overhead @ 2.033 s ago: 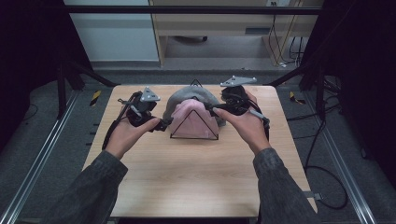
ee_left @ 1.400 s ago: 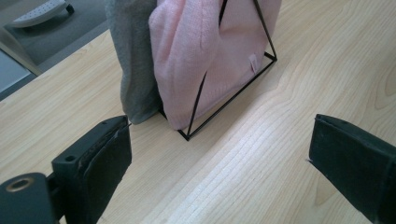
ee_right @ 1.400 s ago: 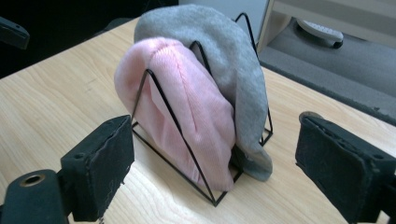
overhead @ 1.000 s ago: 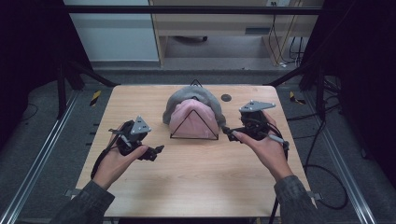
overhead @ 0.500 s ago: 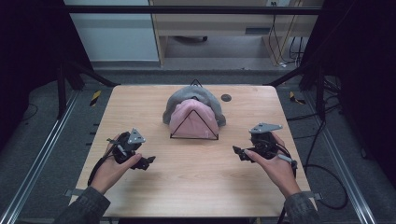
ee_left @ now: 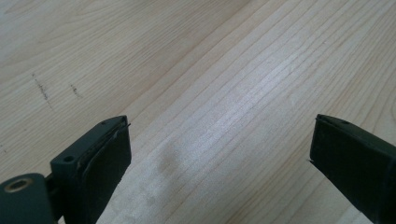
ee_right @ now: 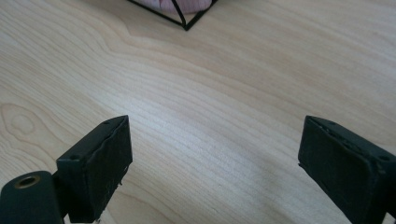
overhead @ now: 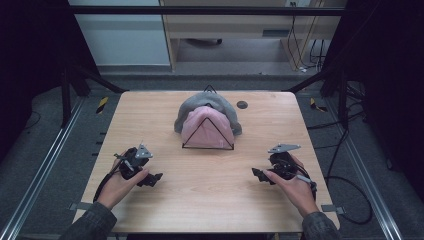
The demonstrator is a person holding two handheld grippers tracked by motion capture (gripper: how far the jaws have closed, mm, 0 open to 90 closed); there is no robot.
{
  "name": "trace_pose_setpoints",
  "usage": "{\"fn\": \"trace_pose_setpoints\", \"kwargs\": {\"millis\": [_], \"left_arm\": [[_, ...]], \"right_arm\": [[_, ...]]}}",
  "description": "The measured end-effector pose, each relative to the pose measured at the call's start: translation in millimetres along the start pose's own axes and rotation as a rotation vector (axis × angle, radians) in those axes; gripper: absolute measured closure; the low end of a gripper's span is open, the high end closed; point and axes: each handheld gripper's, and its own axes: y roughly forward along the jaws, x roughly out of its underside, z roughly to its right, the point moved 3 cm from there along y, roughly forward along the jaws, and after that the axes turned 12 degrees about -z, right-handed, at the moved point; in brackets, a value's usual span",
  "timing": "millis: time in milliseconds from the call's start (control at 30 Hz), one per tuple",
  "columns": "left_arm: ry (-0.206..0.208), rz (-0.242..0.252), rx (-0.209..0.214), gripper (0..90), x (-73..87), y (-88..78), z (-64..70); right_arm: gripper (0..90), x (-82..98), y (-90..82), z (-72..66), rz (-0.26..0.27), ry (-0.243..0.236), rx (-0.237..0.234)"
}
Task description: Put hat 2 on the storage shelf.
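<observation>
You have a small dark round spot (overhead: 242, 104) on the wooden table (overhead: 210, 200) near its far edge; black cables (overhead: 350, 150) trail over the grey floor (overhead: 45, 150) at your right. A yellow-and-black striped piece (overhead: 102, 104) lies on the floor just off the table's far left corner; a metal rail (overhead: 40, 170) runs along the left.

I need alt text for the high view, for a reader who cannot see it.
A pink and grey cloth sits on a black wire stand at the far middle of a wooden table. The left gripper and right gripper rest near it, empty.

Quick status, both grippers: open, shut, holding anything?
Left gripper: open, empty, over bare table.
Right gripper: open, empty, facing the black wire frame.
</observation>
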Motion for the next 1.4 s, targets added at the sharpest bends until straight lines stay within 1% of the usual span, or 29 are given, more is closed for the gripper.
{"fn": "trace_pose_setpoints", "kwargs": {"millis": [133, 167, 233, 267, 300, 367, 467, 500, 533, 600, 667, 800, 833, 867, 933, 1000, 1067, 1133, 1233, 1333, 1400], "left_arm": [[-0.003, 0.001, 0.003, 4.4, 2.2, 4.0, -0.4], [-0.003, -0.003, 0.003, 4.4, 2.7, 4.5, -0.4], [-0.004, -0.004, 0.004, 4.2, 3.9, 6.8, -0.8], [0.000, -0.009, 0.001, 4.2, 4.7, 8.0, -1.7], [-0.006, -0.009, 0.005, 4.2, 5.3, 9.5, -2.0], [-0.014, -0.010, 0.007, 4.2, 6.8, 12.5, -3.6], [-0.023, -0.015, 0.010, 4.2, 9.1, 16.6, -5.7], [-0.022, -0.021, 0.009, 4.2, 9.9, 17.3, -6.6], [-0.029, -0.015, 0.013, 4.1, 10.3, 18.6, -6.8], [-0.034, -0.024, 0.012, 4.1, 11.7, 20.2, -8.2], [-0.034, -0.030, 0.012, 3.9, 13.0, 21.6, -9.3], [-0.057, -0.027, 0.028, 2.4, 14.8, 25.1, -11.7], [-0.061, -0.023, 0.029, 2.4, 14.8, 25.7, -12.2], [-0.063, -0.019, 0.031, 1.9, 15.1, 26.3, -12.8], [-0.075, -0.019, 0.046, 0.7, 16.4, 27.2, -14.2], [-0.081, -0.003, 0.051, 0.0, 17.8, 28.3, -14.9], [-0.081, 0.008, 0.048, 0.0, 18.8, 28.6, -15.3], [-0.085, 0.026, 0.049, 0.0, 20.2, 29.1, -15.0], [-0.085, 0.039, 0.043, 0.0, 21.3, 29.3, -15.0], [-0.089, 0.047, 0.046, 0.0, 22.0, 29.5, -14.5], [-0.090, 0.048, 0.045, 0.0, 22.1, 29.6, -14.5]], "right_arm": [[10.1, 3.9, 8.8, 0.0, -0.023, 0.004, -0.001], [10.0, 4.8, 10.9, 0.1, -0.025, -0.001, -0.003], [10.1, 6.8, 13.4, -0.8, -0.034, 0.006, -0.005], [10.1, 7.3, 14.2, -0.3, -0.033, 0.003, -0.005], [10.0, 8.0, 15.0, 0.3, -0.033, 0.006, -0.005], [9.9, 9.2, 16.8, 1.1, -0.029, 0.023, -0.006], [9.8, 10.5, 19.5, 5.1, -0.027, 0.026, 0.007], [9.8, 10.7, 20.3, 7.1, -0.024, 0.036, 0.013], [9.7, 10.7, 20.9, 9.0, -0.024, 0.046, 0.012], [9.6, 10.2, 22.3, 13.2, -0.016, 0.068, 0.014], [9.6, 10.1, 23.9, 16.2, -0.013, 0.080, 0.015], [9.3, 11.3, 27.7, 19.0, -0.027, 0.086, 0.027], [8.9, 11.7, 28.4, 18.8, -0.031, 0.089, 0.023], [8.8, 11.9, 29.1, 18.8, -0.030, 0.086, 0.032], [8.3, 11.9, 29.4, 18.8, -0.028, 0.087, 0.033], [7.6, 12.5, 29.9, 17.8, -0.023, 0.085, 0.035], [6.9, 13.8, 30.8, 16.6, -0.017, 0.072, 0.047], [6.7, 14.8, 31.1, 15.5, -0.009, 0.072, 0.053], [6.1, 16.2, 31.9, 14.4, 0.002, 0.069, 0.069], [5.5, 19.5, 33.0, 12.1, 0.018, 0.052, 0.087], [5.1, 22.6, 33.7, 11.3, 0.040, 0.036, 0.099]]}}
